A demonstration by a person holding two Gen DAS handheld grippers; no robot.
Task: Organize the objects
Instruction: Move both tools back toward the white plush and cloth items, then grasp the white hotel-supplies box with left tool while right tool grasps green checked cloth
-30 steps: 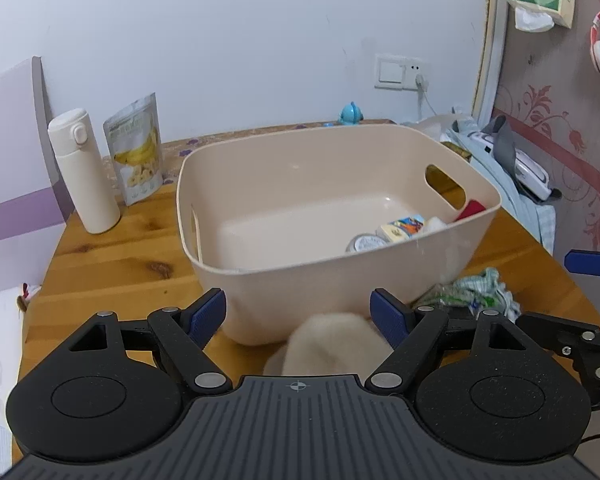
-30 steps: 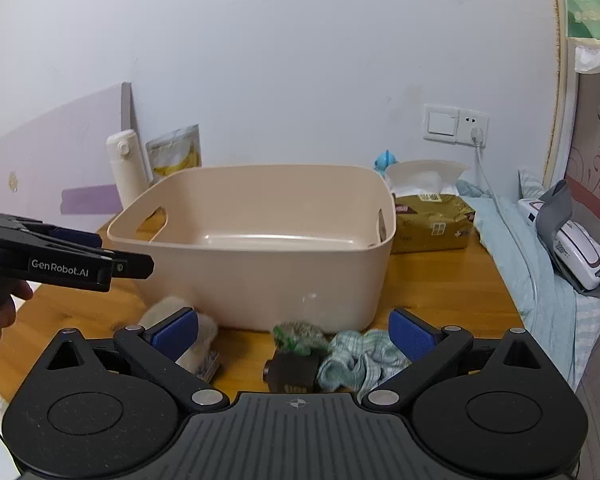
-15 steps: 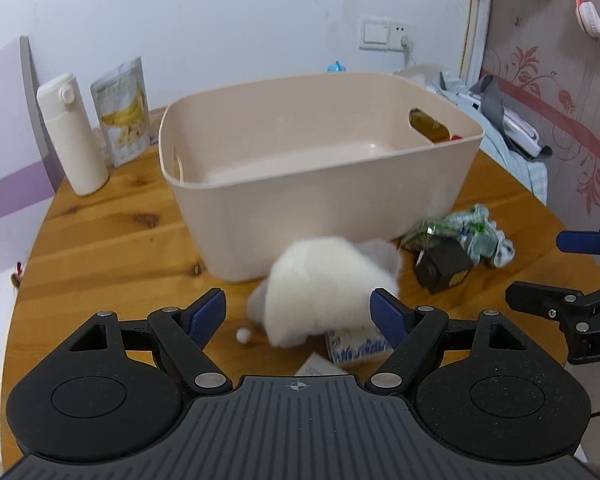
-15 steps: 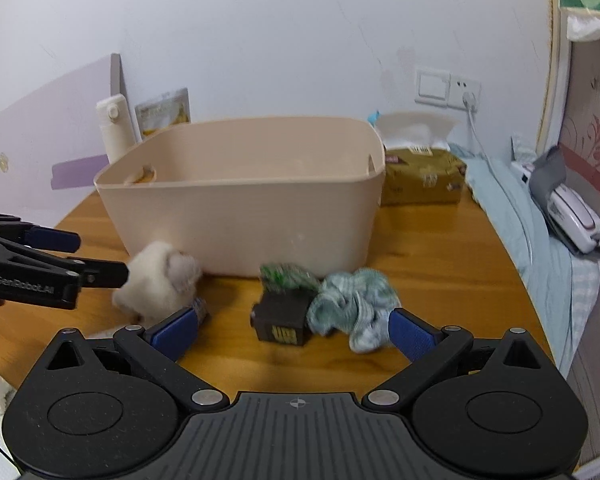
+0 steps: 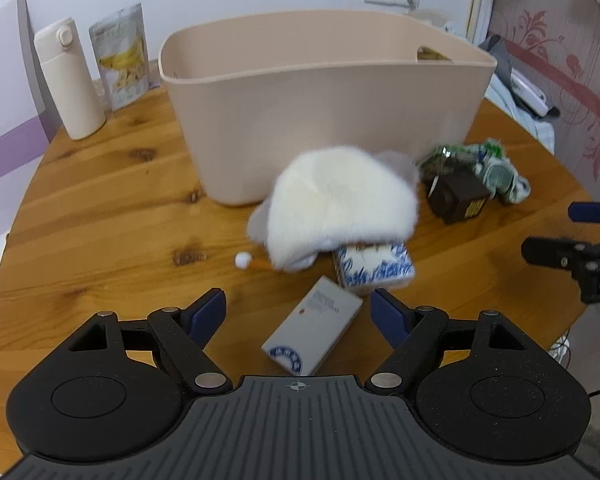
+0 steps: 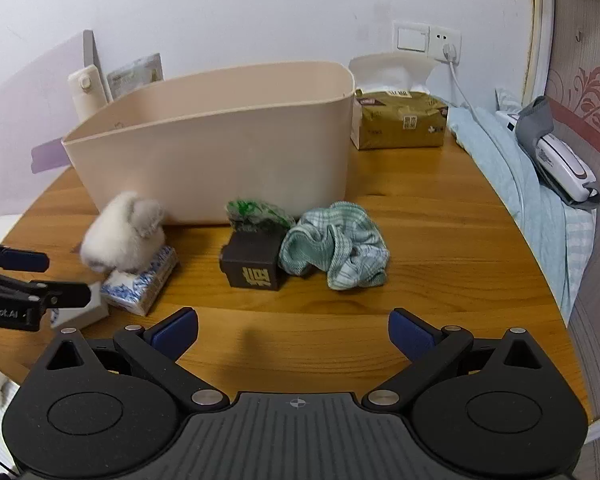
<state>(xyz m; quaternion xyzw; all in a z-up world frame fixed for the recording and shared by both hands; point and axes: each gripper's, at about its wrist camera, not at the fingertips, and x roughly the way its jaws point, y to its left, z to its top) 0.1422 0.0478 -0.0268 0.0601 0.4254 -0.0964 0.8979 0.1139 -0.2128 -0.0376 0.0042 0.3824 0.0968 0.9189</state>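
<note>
A beige plastic bin (image 5: 324, 92) (image 6: 216, 152) stands on the round wooden table (image 5: 108, 216). In front of it lie a fluffy white plush toy (image 5: 340, 204) (image 6: 120, 236), a blue-and-white tissue pack (image 5: 374, 266) (image 6: 142, 284), a grey card box (image 5: 314, 330), a dark cube box (image 5: 458, 196) (image 6: 254, 264), a green foil packet (image 6: 256, 212) and a crumpled green checked cloth (image 6: 338, 244). My left gripper (image 5: 298, 312) hangs open above the grey card box. My right gripper (image 6: 294, 330) is open over bare wood, short of the cube box and cloth.
A cream flask (image 5: 68, 76) and a banana snack pouch (image 5: 122, 54) stand at the back left. A brown tissue pack (image 6: 400, 120) sits behind the bin on the right. A bed with a light blue cover (image 6: 532, 184) borders the table's right edge.
Both grippers have sunk and tipped downward. The bin's inside has dropped out of sight, and the plush toy, tissue pack and grey card box have come into the left view.
</note>
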